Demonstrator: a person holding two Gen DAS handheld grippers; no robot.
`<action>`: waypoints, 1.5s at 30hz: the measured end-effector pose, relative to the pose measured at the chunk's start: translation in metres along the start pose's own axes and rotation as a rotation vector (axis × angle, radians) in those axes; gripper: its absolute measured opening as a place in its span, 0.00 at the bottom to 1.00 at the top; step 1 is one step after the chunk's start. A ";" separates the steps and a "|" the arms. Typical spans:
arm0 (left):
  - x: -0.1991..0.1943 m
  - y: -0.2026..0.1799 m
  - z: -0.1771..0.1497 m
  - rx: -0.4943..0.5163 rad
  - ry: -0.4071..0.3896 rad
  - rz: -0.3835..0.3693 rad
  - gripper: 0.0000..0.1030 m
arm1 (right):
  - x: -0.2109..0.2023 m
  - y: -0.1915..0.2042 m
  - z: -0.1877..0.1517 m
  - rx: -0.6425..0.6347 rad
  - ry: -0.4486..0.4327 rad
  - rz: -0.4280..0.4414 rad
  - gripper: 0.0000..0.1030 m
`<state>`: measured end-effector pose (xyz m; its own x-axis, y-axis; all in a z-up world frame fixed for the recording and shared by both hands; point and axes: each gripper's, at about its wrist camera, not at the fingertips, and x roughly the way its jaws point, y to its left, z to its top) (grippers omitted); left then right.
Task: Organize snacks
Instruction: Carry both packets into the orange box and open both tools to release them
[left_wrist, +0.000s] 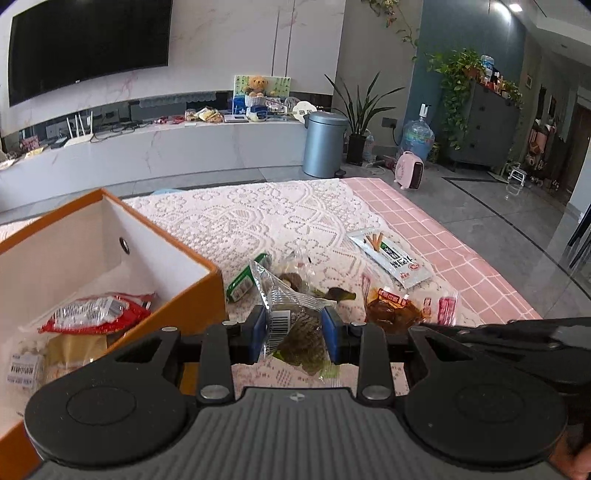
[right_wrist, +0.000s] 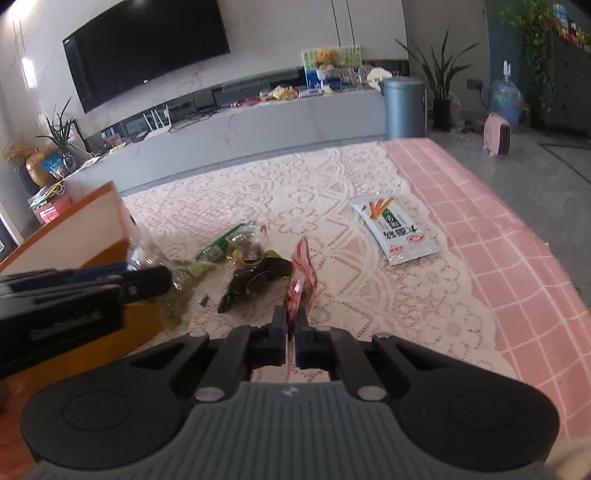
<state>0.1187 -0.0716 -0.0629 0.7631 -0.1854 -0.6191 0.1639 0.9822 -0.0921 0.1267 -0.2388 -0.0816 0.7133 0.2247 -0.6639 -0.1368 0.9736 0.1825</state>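
Note:
My left gripper (left_wrist: 293, 334) is shut on a clear packet of dark green snack (left_wrist: 295, 328), held just right of the orange box (left_wrist: 207, 291). The box holds a red-and-clear packet (left_wrist: 98, 312) and pale packets beneath it. My right gripper (right_wrist: 291, 328) is shut on a thin red-and-clear packet (right_wrist: 301, 275), held edge-on above the lace cloth. That packet also shows in the left wrist view (left_wrist: 406, 308). A white noodle packet (right_wrist: 397, 230) lies flat to the right. A dark green packet (right_wrist: 255, 284) and a green-labelled packet (right_wrist: 218, 247) lie in the middle.
The table has a lace cloth (right_wrist: 295, 184) over a pink checked cloth (right_wrist: 498, 221). The left gripper's body (right_wrist: 74, 306) shows at the left of the right wrist view, by the orange box (right_wrist: 85, 229). A grey bin (left_wrist: 323, 144) stands on the floor beyond.

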 end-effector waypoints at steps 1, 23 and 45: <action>-0.003 0.001 -0.002 -0.003 0.001 -0.002 0.36 | -0.005 0.001 0.000 -0.004 -0.004 0.002 0.00; -0.085 0.039 0.028 -0.117 -0.175 0.012 0.36 | -0.105 0.059 0.028 -0.107 -0.218 0.058 0.00; -0.078 0.158 0.030 -0.302 0.024 0.312 0.36 | -0.057 0.180 0.070 -0.230 -0.174 0.310 0.00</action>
<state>0.1039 0.0968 -0.0061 0.7319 0.1186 -0.6710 -0.2651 0.9567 -0.1200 0.1096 -0.0793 0.0397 0.7169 0.5178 -0.4669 -0.4994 0.8486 0.1744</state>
